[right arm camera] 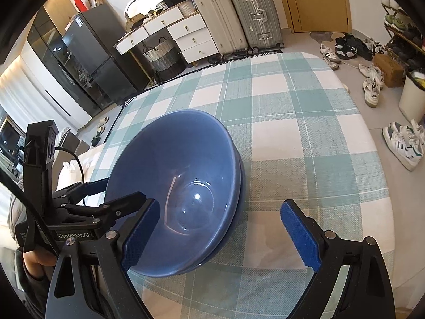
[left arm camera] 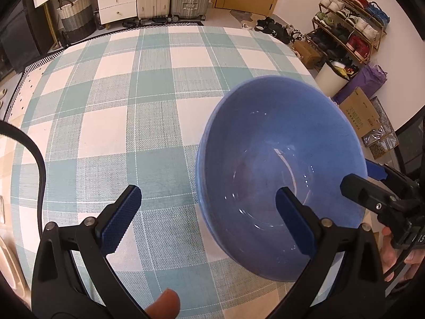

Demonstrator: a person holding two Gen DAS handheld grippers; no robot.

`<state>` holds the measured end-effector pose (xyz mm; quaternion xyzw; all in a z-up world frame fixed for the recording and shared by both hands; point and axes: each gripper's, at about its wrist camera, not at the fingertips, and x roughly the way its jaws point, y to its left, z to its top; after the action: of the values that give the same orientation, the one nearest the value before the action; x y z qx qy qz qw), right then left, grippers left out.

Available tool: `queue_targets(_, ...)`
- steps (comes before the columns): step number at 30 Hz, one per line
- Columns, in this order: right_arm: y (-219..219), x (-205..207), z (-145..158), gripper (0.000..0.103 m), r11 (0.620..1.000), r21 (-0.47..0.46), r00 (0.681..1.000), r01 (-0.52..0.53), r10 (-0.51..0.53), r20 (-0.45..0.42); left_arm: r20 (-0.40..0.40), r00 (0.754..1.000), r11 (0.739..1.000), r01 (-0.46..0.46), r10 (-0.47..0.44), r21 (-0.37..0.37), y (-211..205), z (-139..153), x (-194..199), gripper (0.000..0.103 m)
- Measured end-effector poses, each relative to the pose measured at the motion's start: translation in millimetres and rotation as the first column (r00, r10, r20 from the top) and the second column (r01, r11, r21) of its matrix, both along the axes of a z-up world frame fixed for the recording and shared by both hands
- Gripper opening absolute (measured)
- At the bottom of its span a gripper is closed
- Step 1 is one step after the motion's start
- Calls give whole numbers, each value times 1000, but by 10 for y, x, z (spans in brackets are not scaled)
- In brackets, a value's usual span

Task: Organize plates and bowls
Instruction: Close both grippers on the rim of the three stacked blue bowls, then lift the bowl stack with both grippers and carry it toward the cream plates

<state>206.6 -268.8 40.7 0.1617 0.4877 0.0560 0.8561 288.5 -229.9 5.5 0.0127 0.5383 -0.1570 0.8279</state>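
Observation:
Two blue bowls [right arm camera: 180, 186] sit nested, one inside the other, on the teal-and-white checked tablecloth [right arm camera: 292, 133]; they also show in the left wrist view [left arm camera: 281, 175]. My left gripper [left arm camera: 209, 215] is open, its right finger over the bowl's inside and its left finger over the cloth. My right gripper [right arm camera: 220, 234] is open, its left finger at the near rim of the bowls, its right finger over the cloth. The right gripper [left arm camera: 382, 186] shows at the bowl's right side in the left wrist view, and the left gripper [right arm camera: 87, 199] at the bowl's left in the right wrist view.
The table's far edge [left arm camera: 186, 28] faces suitcases [right arm camera: 239, 16] and white drawers [right arm camera: 191, 37]. A shoe rack [left arm camera: 350, 24], boxes and a white bin [left arm camera: 330, 79] stand to the right. Shoes [right arm camera: 403, 138] lie on the floor.

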Motion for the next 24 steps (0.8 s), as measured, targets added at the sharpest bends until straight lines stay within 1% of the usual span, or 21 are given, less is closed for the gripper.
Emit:
queue_targets(4, 5, 47, -48, 83, 1000, 5, 1000, -9, 9, -10, -8, 1000, 1000, 2, -2, -2, -13, -50, 42, 97)
queue_targets(7, 11, 80, -81, 77, 1000, 9, 1000, -13, 13, -18, -15, 1000, 1000, 6, -6, 2, -24, -83, 63, 91)
queue_targets(10, 7, 108, -113, 69, 1000, 21, 999, -17, 18, -28, -23, 1000, 1000, 12, -12, 3, -44, -115, 86, 81)
queue_targets(11, 10, 114, -122, 68, 1000, 21, 999, -18, 19, -31, -25, 1000, 1000, 14, -14, 3, -47, -125, 91, 74)
queue_targets(12, 13, 116, -130, 63, 1000, 21, 999, -19, 20, -35, -27, 1000, 1000, 15, -15, 5, -55, -135, 97, 69)
queue_targets(13, 16, 128, -144, 60, 1000, 24, 999, -20, 21, -40, -28, 999, 1000, 17, -16, 7, -62, -145, 104, 67)
queue_targets(15, 24, 138, -165, 57, 999, 29, 999, -23, 24, -45, -31, 999, 1000, 19, -19, 10, -78, -162, 118, 51)
queue_targets(18, 44, 164, -198, 51, 999, 30, 998, -33, 35, -52, -40, 999, 999, 28, -28, 19, -102, -194, 117, 37)
queue_targets(19, 63, 160, -198, 49, 999, 27, 998, -39, 40, -52, -40, 999, 999, 31, -30, 20, -113, -202, 119, 35)
queue_targets(21, 83, 167, -205, 48, 999, 9, 998, -39, 39, -50, -43, 998, 999, 36, -35, 17, -124, -218, 115, 27)
queue_targets(22, 84, 173, -213, 45, 999, 5, 998, -39, 39, -50, -44, 998, 999, 38, -37, 18, -136, -226, 118, 25)
queue_targets(23, 81, 178, -224, 43, 999, -5, 998, -37, 37, -51, -43, 998, 999, 40, -39, 17, -143, -234, 114, 22)
queue_targets(24, 78, 180, -235, 38, 999, -19, 998, -34, 33, -52, -45, 998, 999, 41, -40, 19, -161, -246, 121, 21)
